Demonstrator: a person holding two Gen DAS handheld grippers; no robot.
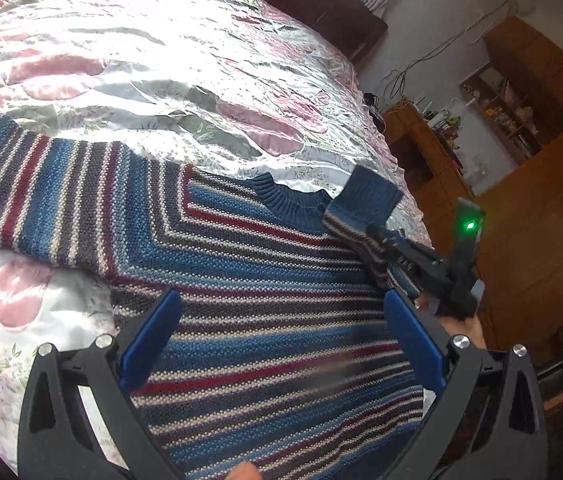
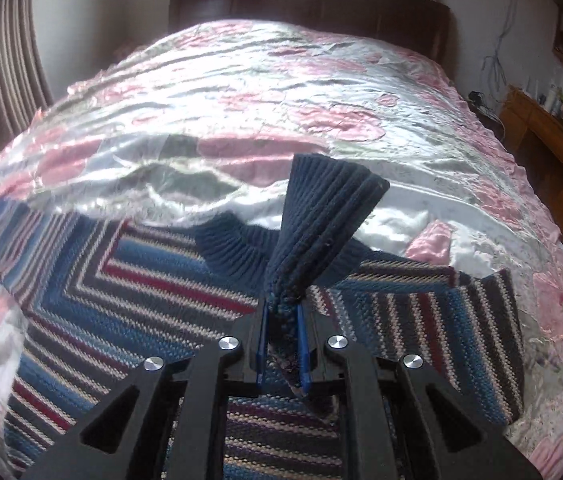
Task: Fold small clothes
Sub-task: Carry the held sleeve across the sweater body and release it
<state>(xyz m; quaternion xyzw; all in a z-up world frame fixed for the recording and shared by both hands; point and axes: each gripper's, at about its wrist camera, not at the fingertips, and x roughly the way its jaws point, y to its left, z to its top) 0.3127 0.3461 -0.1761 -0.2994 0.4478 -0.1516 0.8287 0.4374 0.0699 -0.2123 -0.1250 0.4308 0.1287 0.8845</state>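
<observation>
A small striped knit sweater (image 1: 249,248) in blue, red, grey and cream lies flat on the bed, its navy collar (image 1: 289,196) away from me. One sleeve (image 1: 41,184) stretches out to the left. My left gripper (image 1: 277,312) hovers open over the sweater's body, with nothing between its blue pads. My right gripper (image 2: 283,314) is shut on the other sleeve, whose navy ribbed cuff (image 2: 321,216) fans out above the fingers. In the left wrist view the right gripper (image 1: 381,236) holds that cuff (image 1: 369,192) lifted near the collar. The same sweater (image 2: 129,288) spreads below it.
A shiny floral bedspread (image 1: 141,60) in pink and white covers the bed. A dark headboard (image 2: 313,4) stands at the far end. Wooden shelves and a cabinet (image 1: 521,120) stand right of the bed, past its edge. A striped curtain (image 2: 13,80) hangs at the left.
</observation>
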